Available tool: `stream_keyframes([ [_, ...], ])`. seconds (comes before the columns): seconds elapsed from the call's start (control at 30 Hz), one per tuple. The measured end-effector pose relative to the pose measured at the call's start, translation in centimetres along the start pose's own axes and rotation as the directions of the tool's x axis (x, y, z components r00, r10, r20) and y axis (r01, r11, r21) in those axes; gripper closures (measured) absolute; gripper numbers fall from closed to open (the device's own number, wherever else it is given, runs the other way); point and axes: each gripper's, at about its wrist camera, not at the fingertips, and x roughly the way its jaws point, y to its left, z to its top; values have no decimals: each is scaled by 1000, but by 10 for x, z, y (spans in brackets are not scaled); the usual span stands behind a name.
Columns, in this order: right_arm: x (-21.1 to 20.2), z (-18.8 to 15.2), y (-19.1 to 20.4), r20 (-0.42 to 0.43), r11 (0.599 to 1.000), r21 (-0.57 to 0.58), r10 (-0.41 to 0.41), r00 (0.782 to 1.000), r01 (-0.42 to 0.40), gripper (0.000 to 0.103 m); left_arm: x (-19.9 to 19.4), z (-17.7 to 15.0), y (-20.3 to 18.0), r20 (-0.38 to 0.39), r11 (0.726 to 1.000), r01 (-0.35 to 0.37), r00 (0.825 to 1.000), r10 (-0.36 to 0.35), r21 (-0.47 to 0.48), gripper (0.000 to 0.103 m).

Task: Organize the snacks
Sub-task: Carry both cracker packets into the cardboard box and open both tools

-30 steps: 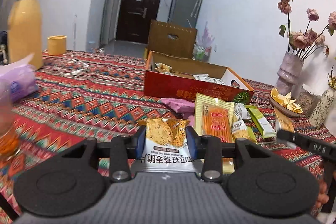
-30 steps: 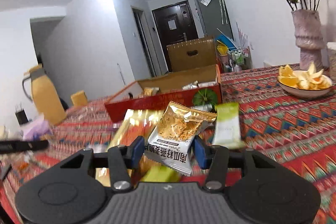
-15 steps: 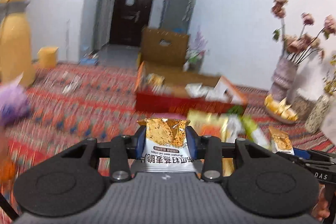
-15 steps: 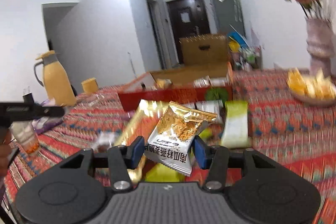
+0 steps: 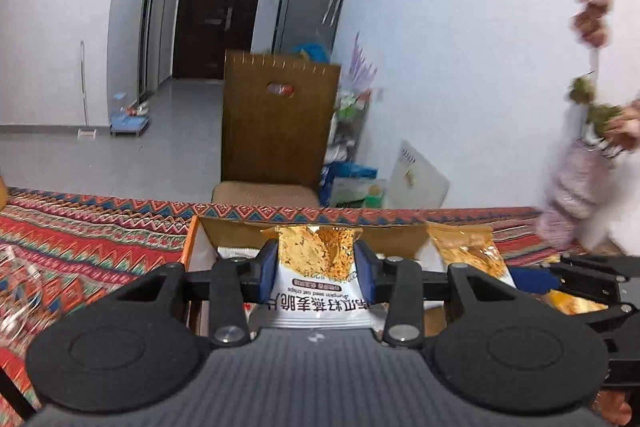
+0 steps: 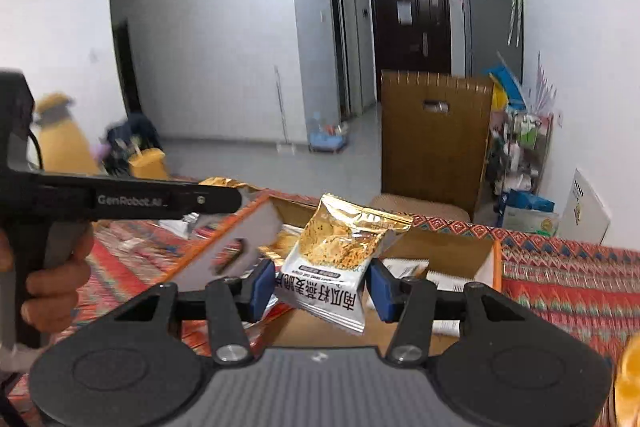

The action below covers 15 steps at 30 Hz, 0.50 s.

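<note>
Patterned red tablecloth [image 5: 80, 235] bears an open box [image 6: 472, 251]; both grippers' fingers clamp crisp packets [image 5: 316, 267].

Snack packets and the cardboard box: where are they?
Gold-and-white snack packet in the left tool [image 5: 316, 267]: left wrist view, printed front.
Gold-and-white snack packet in the right tool [image 6: 340, 259]: right wrist view, middle.
Open cardboard box [image 6: 448, 251]: right wrist view, inner wall.

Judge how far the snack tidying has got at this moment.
Done: some packets already lie in the cardboard box. In hand: both tongs, left and right, each grip a crisp packet over it. Left: dropping them in; other snacks aren't visible.
</note>
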Motion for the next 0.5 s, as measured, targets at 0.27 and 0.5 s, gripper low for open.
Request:
stream_keyframes([
  [0.27, 141, 12, -17, -196, 998, -30, -58, 979, 54, 53, 126, -2, 27, -143, 998, -25, 990, 17, -55, 59],
  [0.5, 171, 4, -2, -201, 991, -110, -99, 974, 78, 19, 141, -20, 55, -150, 980, 49, 986, -79, -192, 30],
])
